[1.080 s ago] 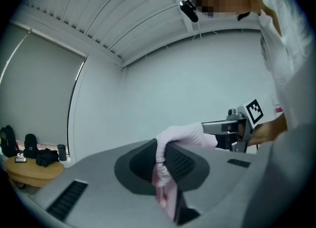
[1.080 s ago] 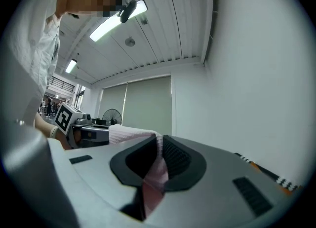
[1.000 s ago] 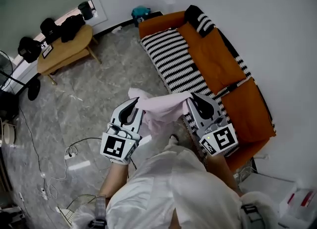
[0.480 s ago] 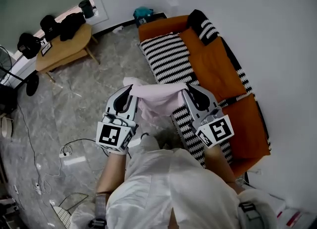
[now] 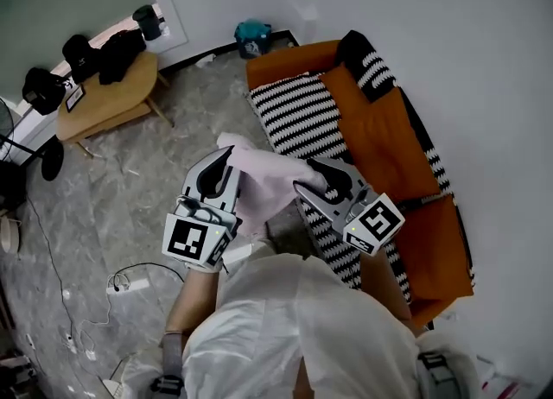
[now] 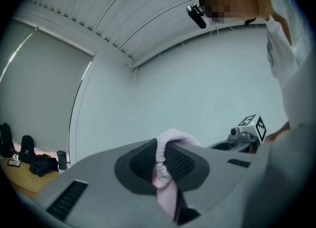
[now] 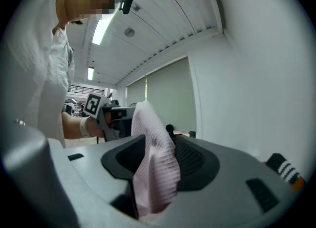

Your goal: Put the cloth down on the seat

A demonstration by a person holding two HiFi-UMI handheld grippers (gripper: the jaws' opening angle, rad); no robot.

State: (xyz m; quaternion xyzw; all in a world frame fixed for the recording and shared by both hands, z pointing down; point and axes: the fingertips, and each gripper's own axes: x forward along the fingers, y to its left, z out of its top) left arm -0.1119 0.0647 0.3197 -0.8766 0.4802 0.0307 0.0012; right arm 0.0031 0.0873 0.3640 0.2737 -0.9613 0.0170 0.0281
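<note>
A pale pink cloth (image 5: 272, 180) hangs between my two grippers, over the floor at the front edge of the orange sofa (image 5: 380, 121), whose seat bears a black-and-white striped throw (image 5: 298, 117). My left gripper (image 5: 226, 157) is shut on one end; in the left gripper view the cloth (image 6: 173, 135) is bunched and pinched between the pads of the left gripper (image 6: 163, 159). My right gripper (image 5: 313, 177) has just been opening. In the right gripper view the cloth (image 7: 153, 138) lies loose between the spread pads of the right gripper (image 7: 159, 157).
A striped cushion (image 5: 367, 60) sits at the sofa's far end. A wooden coffee table (image 5: 104, 95) with dark bags stands at the upper left. A teal object (image 5: 253, 34) lies by the wall. Cables (image 5: 121, 281) trail over the grey floor at the left.
The right gripper's jaws have spread apart, and it has swung in toward the left gripper. The cloth's right end now lies slack. The left gripper keeps its grip.
</note>
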